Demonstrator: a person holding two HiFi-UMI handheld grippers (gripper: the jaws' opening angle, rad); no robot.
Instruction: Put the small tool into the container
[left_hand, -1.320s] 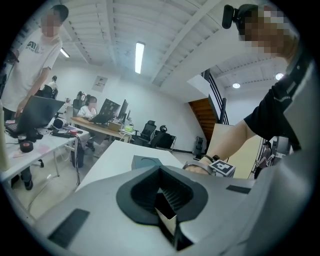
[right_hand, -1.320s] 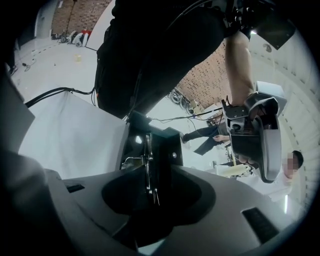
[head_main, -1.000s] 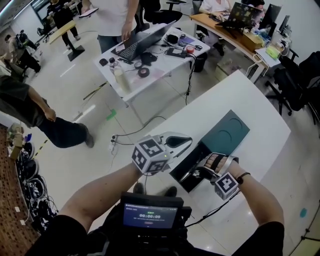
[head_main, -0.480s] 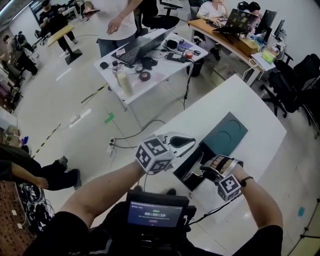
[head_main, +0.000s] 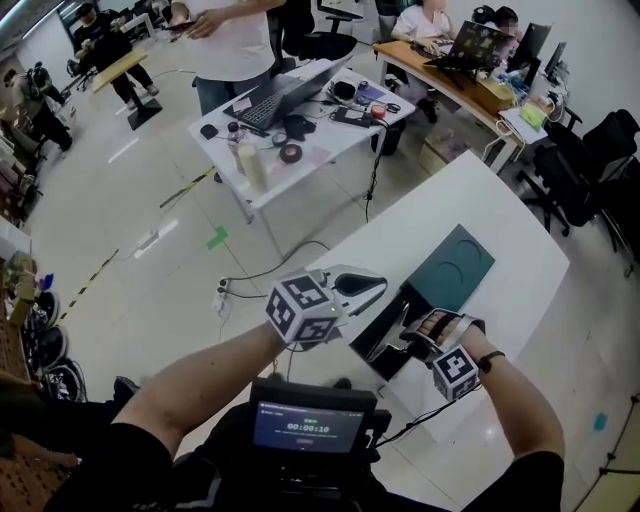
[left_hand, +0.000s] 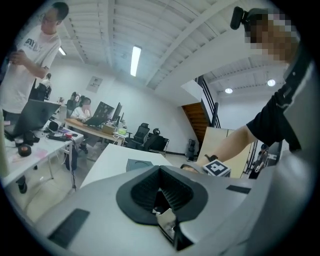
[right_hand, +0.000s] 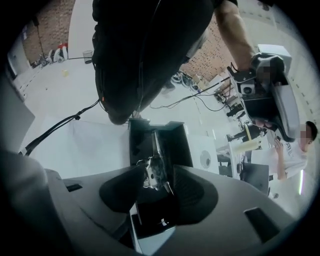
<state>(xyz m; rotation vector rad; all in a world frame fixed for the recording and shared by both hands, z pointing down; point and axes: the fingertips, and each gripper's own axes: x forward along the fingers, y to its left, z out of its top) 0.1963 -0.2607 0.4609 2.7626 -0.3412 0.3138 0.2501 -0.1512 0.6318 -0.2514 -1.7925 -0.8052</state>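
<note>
A dark open container (head_main: 372, 338) sits on the white table (head_main: 500, 215), with its teal lid (head_main: 450, 262) lying just beyond it. My right gripper (head_main: 398, 348) reaches into the container. In the right gripper view a small metal tool (right_hand: 154, 150) lies inside the container (right_hand: 181, 145), between the jaws of the right gripper (right_hand: 156, 172). Those jaws are opening, and a gap shows beside the tool. My left gripper (head_main: 372, 285) hovers left of the container, off the table's edge. In the left gripper view its jaws (left_hand: 160, 170) meet with nothing between them.
A desk (head_main: 255, 150) with a laptop (head_main: 285, 85), bottles and small items stands across the floor, a person behind it. Office chairs (head_main: 590, 165) crowd the table's far right. A cable and power strip (head_main: 225, 290) lie on the floor. A screen unit (head_main: 305, 425) hangs at my chest.
Both grippers stay almost where they were, the right one at the container. The person walking at the left has gone out of the picture.
</note>
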